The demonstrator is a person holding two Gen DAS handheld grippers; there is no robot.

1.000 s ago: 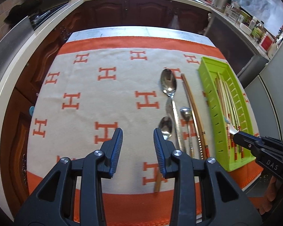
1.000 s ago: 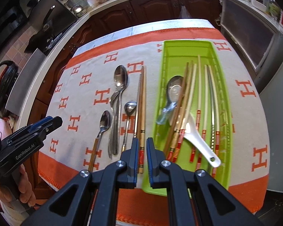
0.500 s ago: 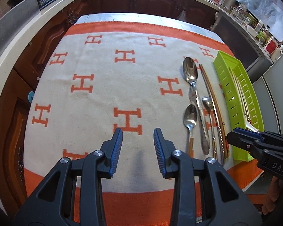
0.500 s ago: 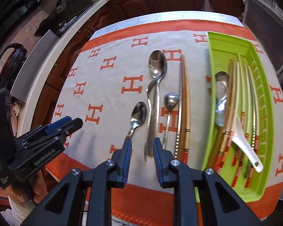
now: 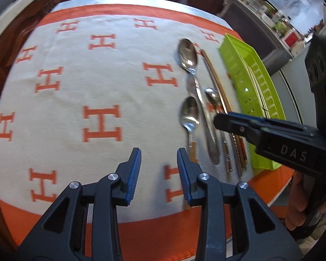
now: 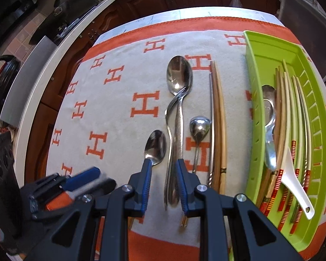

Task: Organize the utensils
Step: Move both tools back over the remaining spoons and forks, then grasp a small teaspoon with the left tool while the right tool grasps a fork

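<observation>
My right hand-held gripper point(image 6: 162, 183), shut a second ago, now gapes around the large spoon's handle point(image 6: 173, 187). My left hand-held gripper point(image 5: 158, 171) hangs open, empty. The grasp looks imminent.

Left gripper point(image 5: 158, 174) jaws apart above cloth point(image 5: 76, 100); spoons point(image 5: 190, 113) beside green tray point(image 5: 254, 91).

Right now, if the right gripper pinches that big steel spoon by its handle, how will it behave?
The big steel spoon looks polished, so probably slippery between the right gripper pads. It seems stiff. Its large bowl may droop, and the fork lying against it could drag along.
</observation>
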